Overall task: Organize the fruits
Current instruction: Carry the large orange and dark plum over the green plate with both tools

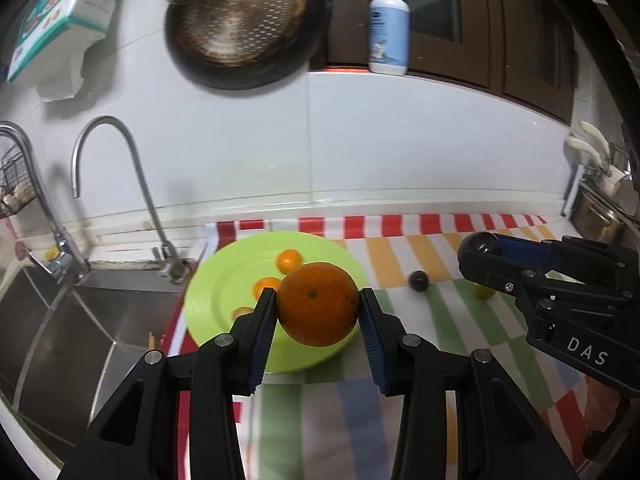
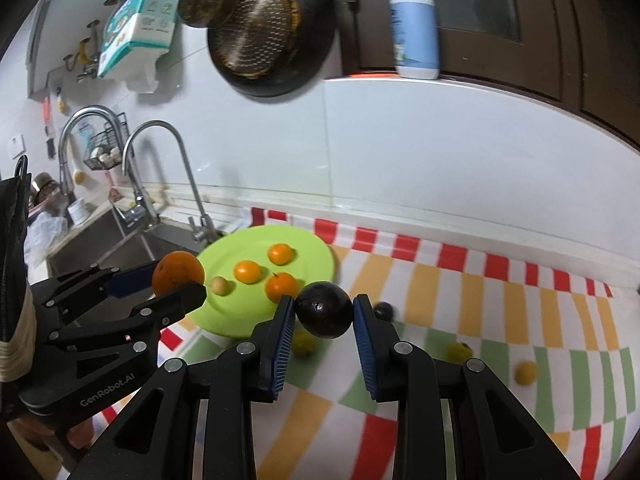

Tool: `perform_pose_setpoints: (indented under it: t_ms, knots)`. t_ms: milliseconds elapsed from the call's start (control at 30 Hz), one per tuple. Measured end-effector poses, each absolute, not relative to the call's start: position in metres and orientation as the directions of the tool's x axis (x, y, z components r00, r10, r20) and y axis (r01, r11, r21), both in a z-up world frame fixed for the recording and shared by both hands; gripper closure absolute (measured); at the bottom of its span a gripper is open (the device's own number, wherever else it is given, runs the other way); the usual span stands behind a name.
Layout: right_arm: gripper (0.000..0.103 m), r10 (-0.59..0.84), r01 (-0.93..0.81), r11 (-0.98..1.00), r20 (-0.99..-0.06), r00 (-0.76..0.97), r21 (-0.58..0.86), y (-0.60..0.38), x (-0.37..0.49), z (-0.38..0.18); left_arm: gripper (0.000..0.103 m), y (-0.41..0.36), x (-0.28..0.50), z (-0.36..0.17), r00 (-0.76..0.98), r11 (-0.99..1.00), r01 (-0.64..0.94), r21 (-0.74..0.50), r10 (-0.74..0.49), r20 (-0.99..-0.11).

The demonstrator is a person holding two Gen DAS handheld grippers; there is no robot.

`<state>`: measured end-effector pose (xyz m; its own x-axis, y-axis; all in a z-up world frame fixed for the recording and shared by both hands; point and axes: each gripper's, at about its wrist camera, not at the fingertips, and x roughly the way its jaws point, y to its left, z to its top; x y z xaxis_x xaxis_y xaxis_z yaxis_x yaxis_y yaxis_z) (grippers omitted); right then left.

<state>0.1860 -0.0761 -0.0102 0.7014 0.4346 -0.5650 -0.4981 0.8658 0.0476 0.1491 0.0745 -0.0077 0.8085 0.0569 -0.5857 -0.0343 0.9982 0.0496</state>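
Note:
My left gripper (image 1: pixel 319 310) is shut on a large orange (image 1: pixel 318 304) and holds it above the near edge of a green plate (image 1: pixel 224 280). The plate (image 2: pixel 248 240) holds three small oranges (image 2: pixel 248 272) and a pale small fruit (image 2: pixel 220 285). My right gripper (image 2: pixel 324 316) is shut on a dark plum (image 2: pixel 324 310), held above the striped cloth right of the plate. It also shows in the left wrist view (image 1: pixel 480 246). Another dark plum (image 2: pixel 384 311) and several yellow fruits (image 2: pixel 526 372) lie on the cloth.
A sink (image 1: pixel 80 320) with two faucets (image 1: pixel 108 160) lies left of the plate. A pan with strainer (image 1: pixel 240 28) hangs on the wall. A lotion bottle (image 1: pixel 389 28) stands on the ledge. A striped cloth (image 2: pixel 480 320) covers the counter.

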Motion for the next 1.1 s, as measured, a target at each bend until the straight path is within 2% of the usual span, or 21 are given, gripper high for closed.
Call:
perform_pose_setpoints:
  t_ms: [433,733,1100]
  knots:
    - [0.072,0.491,-0.573,0.817,-0.603,0.629,0.067,-0.026,0.225,-0.022,0.063,0.113,0.170,-0.020,0.800,0.990,-0.100,0.096,0.138,-0.584]
    - [0.072,0.478,-0.570,0.819,-0.631,0.611,0.068,0.001,0.267,-0.036,0.063,0.137,0.212,-0.031,0.793,0.991,-0.097,0.096,0.135,-0.594]
    - [0.072,0.461,-0.556,0.824,-0.693,0.554,0.104,0.022,0.316,-0.063,0.063,0.156,0.268,-0.059,0.726,0.995,-0.070,0.068,0.098,-0.680]
